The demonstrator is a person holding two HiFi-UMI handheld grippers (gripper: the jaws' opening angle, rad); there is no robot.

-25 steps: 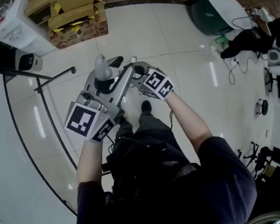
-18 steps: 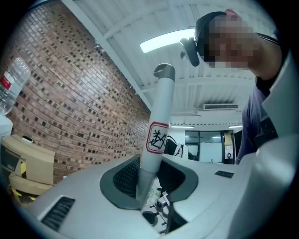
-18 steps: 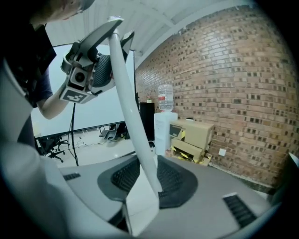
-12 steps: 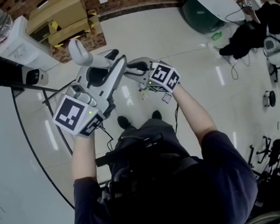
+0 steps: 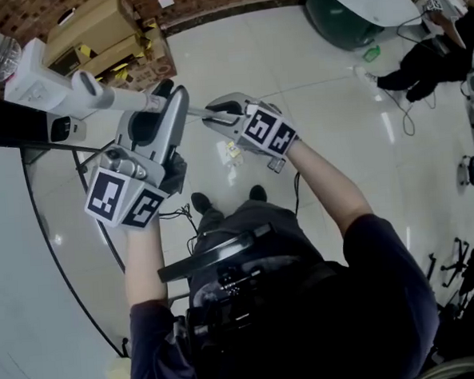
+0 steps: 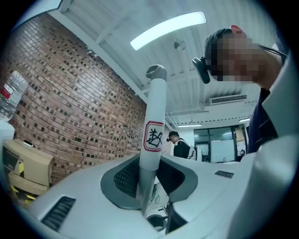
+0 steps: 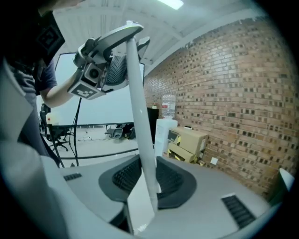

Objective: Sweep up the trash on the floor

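Left gripper and right gripper: jaws, just been closing, clamped on the white broom handle. Trash scraps lie on the floor near the person's shoes.

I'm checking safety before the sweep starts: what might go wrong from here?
1. The top end of the white pole looks close to the water dispenser and might knock it.
2. The right gripper, its jaws just now closing on the pole's thin part, holds it slanted; it may twist loose.
3. The scraps lie close to the person's shoes and may get stepped on.
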